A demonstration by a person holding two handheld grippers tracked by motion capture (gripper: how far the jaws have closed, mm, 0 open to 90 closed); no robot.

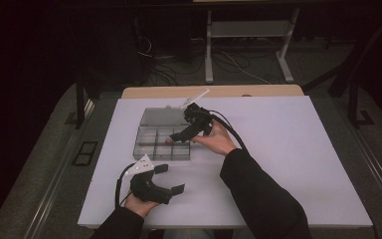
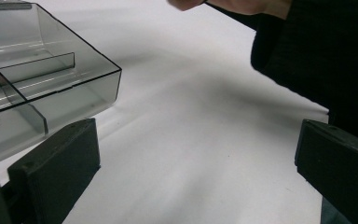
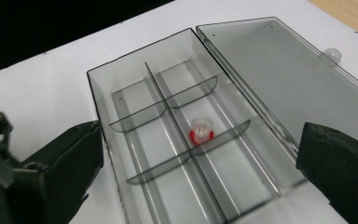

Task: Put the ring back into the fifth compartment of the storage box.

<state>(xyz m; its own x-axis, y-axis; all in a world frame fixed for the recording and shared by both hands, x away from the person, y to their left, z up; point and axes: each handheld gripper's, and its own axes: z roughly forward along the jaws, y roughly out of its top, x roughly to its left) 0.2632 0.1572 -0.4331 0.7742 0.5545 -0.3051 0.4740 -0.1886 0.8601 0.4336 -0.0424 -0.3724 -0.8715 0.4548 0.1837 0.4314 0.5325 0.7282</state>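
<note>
Lying toward the far left of the matte white table top (image 1: pixel 278 164): a clear smoky-grey plastic organiser box (image 3: pixel 135 88), thin curved dividers splitting it into six compartments, flat hinged lid (image 3: pixel 279 74) folded open beside it. Sitting in a middle compartment, against a divider: a small round red-and-clear plastic piece (image 3: pixel 201 130), apart from both jaws. Hovering over the box, the right gripper (image 3: pixel 200 163), blocky black jaws gaping wide, nothing between them. Resting near the table's near edge, the left gripper (image 1: pixel 169 178), jaws spread wide, gripping nothing.
</note>
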